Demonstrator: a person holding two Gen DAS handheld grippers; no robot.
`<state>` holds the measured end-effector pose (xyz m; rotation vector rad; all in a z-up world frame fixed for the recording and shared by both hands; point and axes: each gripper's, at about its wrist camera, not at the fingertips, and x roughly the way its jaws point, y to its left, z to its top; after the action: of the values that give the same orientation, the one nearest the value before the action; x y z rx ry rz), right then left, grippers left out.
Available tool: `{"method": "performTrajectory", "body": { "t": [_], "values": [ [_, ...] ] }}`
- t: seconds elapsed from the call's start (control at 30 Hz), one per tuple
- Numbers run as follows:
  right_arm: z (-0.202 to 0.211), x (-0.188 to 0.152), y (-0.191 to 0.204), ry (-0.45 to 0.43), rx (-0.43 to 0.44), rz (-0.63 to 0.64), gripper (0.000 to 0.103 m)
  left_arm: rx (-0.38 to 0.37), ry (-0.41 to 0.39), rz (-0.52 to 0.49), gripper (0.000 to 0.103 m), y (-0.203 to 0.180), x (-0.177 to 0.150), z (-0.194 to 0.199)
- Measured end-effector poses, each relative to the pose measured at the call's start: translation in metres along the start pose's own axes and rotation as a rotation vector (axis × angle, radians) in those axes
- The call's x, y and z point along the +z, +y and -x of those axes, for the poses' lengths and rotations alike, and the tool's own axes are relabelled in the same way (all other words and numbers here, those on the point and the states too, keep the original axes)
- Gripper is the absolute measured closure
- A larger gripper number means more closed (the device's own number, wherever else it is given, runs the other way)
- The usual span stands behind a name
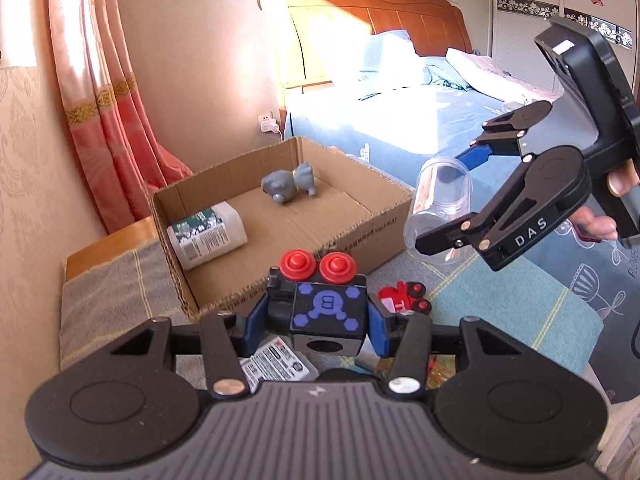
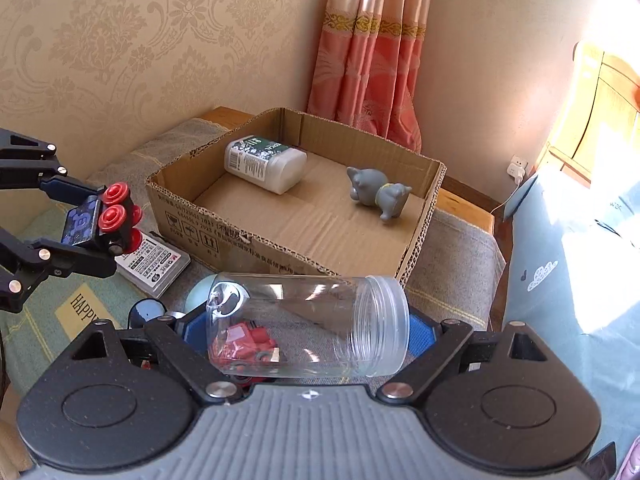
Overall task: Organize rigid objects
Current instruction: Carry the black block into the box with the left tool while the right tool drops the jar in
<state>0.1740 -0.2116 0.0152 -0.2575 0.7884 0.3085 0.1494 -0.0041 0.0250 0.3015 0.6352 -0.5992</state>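
Left tool (image 1: 316,322): pinching a black toy block (image 1: 326,312) between its blue pads; also seen at the left edge of the right wrist view (image 2: 86,228), holding the same block (image 2: 90,226) in the air.
Block: black with a blue "B" face and two red round knobs on the end pointing away from the tool; lifted clear of the cloth below.
Right tool (image 2: 308,334): gripping a clear jar (image 2: 308,326) across its width, jaws wide apart around it; in the left wrist view (image 1: 444,200) it holds the jar (image 1: 438,208) up, to the right of the box.
Jar: transparent, lying sideways in the grip, open threaded mouth toward the right in the right wrist view, empty inside.
Box (image 2: 416,236): open cardboard, on a grey cloth, ahead of both tools.
In the box: a white bottle (image 2: 264,164) lying on its side near the left wall, and a grey animal figure (image 2: 378,192) toward the right.
Red toy car (image 1: 402,296): on the cloth just in front of the box, below the tools; seen through the jar in the right wrist view.
Flat labelled pack (image 2: 154,264): lying on the cloth beside the box's front left corner, under the left tool.
Hand (image 1: 604,204): a person's fingers wrap the right tool's handle.
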Motion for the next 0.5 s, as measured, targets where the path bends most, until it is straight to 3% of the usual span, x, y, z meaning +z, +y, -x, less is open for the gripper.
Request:
{"method": "performTrajectory", "body": {
  "t": [0.17,0.27,0.3,0.37,0.47,0.5],
  "values": [
    [-0.012,0.025,-0.007,-0.002,0.004,-0.012,0.010,0.077,0.008,-0.057,0.053,0.017,0.036,-0.036],
    [-0.019,0.036,-0.010,-0.001,-0.008,-0.021,0.010,0.105,0.023,-0.024,0.052,0.030,0.045,-0.059],
    [-0.021,0.039,-0.011,-0.003,-0.010,-0.025,0.010,0.129,0.024,-0.013,0.047,0.034,0.045,-0.065],
    [-0.024,0.045,-0.013,-0.004,-0.011,-0.035,0.010,0.193,0.018,0.018,0.026,0.038,0.042,-0.072],
    [-0.030,0.051,-0.015,-0.002,-0.018,-0.046,0.010,0.174,-0.013,0.066,0.008,0.044,0.032,-0.063],
    [-0.033,0.053,-0.016,0.002,-0.018,-0.051,0.010,0.183,-0.016,0.086,0.007,0.044,0.028,-0.058]
  ]
}}
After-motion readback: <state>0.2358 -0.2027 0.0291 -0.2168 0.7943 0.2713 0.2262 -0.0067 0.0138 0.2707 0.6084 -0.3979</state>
